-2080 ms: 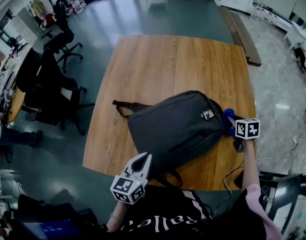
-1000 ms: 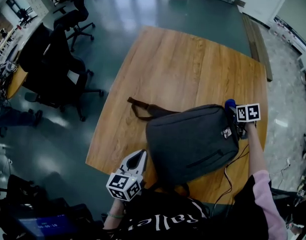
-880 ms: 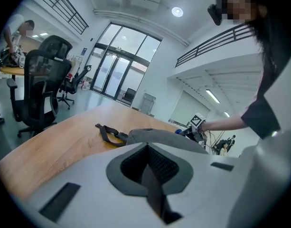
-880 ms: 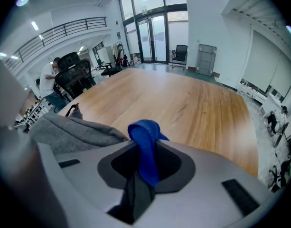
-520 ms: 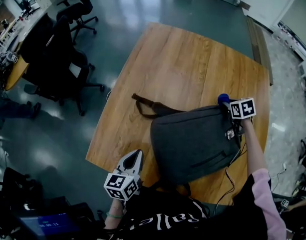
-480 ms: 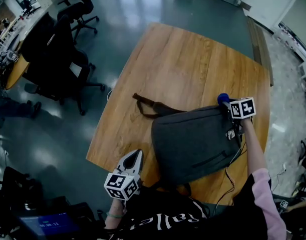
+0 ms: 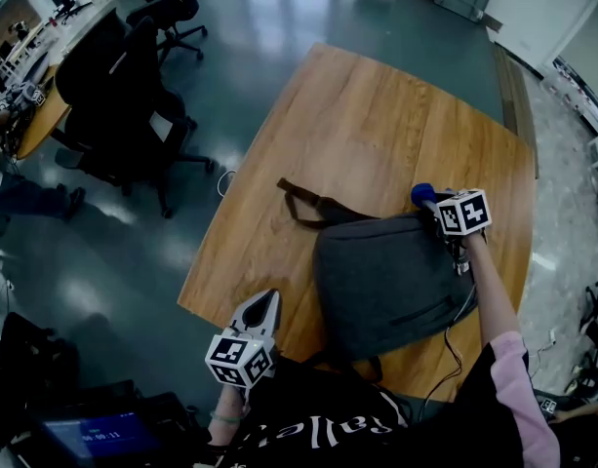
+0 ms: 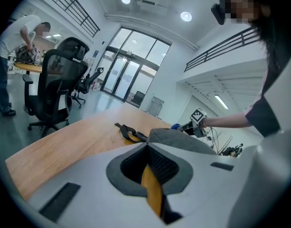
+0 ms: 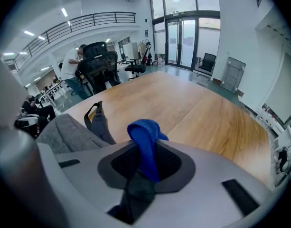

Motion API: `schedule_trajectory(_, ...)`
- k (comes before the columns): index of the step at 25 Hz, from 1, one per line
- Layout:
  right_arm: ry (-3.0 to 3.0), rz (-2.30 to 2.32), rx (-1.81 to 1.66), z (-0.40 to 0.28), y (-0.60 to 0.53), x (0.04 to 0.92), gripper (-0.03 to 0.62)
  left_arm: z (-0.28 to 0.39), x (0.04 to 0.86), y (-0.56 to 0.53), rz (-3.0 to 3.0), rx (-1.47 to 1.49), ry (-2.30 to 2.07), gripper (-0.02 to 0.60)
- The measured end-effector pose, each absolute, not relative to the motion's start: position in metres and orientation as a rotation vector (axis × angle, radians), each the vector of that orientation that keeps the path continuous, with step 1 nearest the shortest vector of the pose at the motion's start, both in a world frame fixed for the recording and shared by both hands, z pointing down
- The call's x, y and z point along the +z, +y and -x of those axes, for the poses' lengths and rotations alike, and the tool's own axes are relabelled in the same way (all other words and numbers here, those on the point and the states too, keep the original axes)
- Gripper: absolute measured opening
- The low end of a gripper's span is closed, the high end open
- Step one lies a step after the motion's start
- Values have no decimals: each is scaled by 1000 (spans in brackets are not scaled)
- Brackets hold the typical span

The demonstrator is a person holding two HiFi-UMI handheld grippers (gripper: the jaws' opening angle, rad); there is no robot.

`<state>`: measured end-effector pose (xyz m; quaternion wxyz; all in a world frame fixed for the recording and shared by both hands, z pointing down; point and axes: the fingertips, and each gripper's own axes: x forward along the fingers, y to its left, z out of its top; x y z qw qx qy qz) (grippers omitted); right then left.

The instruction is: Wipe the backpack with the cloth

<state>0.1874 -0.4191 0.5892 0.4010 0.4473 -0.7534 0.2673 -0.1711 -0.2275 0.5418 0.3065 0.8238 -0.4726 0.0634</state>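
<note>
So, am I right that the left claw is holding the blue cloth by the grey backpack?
Not quite: the right claw holds the blue cloth by the grey backpack, its jaws shut on it, as the right gripper view shows.

The head camera looks steeply down on the whole table (image 7: 377, 115) from above its near edge. The left gripper (image 7: 264, 300) carries a camera low at that edge, facing across the wood to the right gripper (image 7: 431, 206). The right gripper's camera, close beside the backpack (image 7: 396, 281), faces out over the far tabletop toward glass doors (image 9: 183, 37). All three views share the backpack and its strap (image 7: 303, 203).
</note>
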Motion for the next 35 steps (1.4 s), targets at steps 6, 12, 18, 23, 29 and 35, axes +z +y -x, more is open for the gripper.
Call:
schedule_trajectory(6, -1996, -1016, 622, -123, -413, 580, 66, 182, 543, -223, -2184, 161, -1244, -2)
schedule_trajectory(12, -2066, -914, 567, -62, -399, 569, 66, 193, 543, -219, -2187, 151, -1246, -2)
schedule_trajectory(18, -2127, -853, 545, -9, -386, 556, 66, 204, 540, -214, -2192, 145, -1240, -2)
schedule_trajectory(23, -2151, -797, 485, 30, -377, 549, 66, 214, 541, -212, -2198, 148, -1233, -2)
schedule_trajectory(29, -2213, -704, 459, 74, -361, 532, 66, 227, 538, -207, -2203, 145, -1232, -2)
schedule_trajectory(35, -2226, -762, 413, 76, -361, 516, 66, 237, 538, -205, -2209, 135, -1237, -2)
